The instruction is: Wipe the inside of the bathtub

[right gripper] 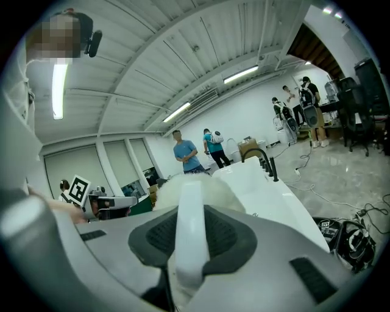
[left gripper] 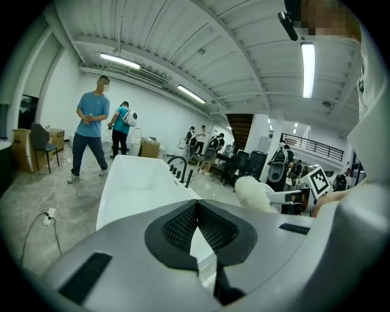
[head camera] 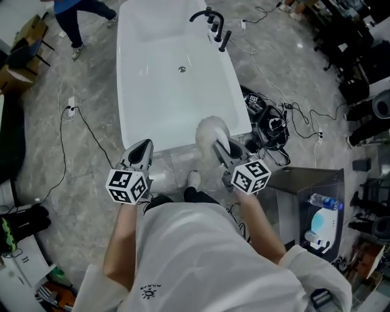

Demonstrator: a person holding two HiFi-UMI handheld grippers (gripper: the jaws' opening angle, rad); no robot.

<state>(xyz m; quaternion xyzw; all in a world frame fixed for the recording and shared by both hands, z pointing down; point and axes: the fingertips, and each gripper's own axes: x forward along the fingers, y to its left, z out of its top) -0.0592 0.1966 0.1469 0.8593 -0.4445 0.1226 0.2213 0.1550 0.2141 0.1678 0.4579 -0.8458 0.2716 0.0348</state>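
Observation:
A long white bathtub (head camera: 152, 103) lies ahead of me on the grey floor, with a drain (head camera: 181, 69) in its bottom and a black faucet (head camera: 213, 24) on its far right rim. My right gripper (head camera: 220, 147) is shut on the white handle of a fluffy white duster (head camera: 210, 129), whose head hangs over the tub's near right corner. The right gripper view shows the handle (right gripper: 189, 225) pinched between the jaws and the fluff (right gripper: 224, 192) beyond them. My left gripper (head camera: 143, 146) is held at the tub's near left corner, shut with nothing in it. The left gripper view shows the tub (left gripper: 131, 177) and duster (left gripper: 253, 192).
Black cables and gear (head camera: 271, 125) lie on the floor right of the tub. A metal cabinet (head camera: 311, 195) holding a bottle stands at my right. A person in blue (head camera: 76, 15) walks beyond the tub's far left. A power strip (head camera: 70, 109) lies on the left.

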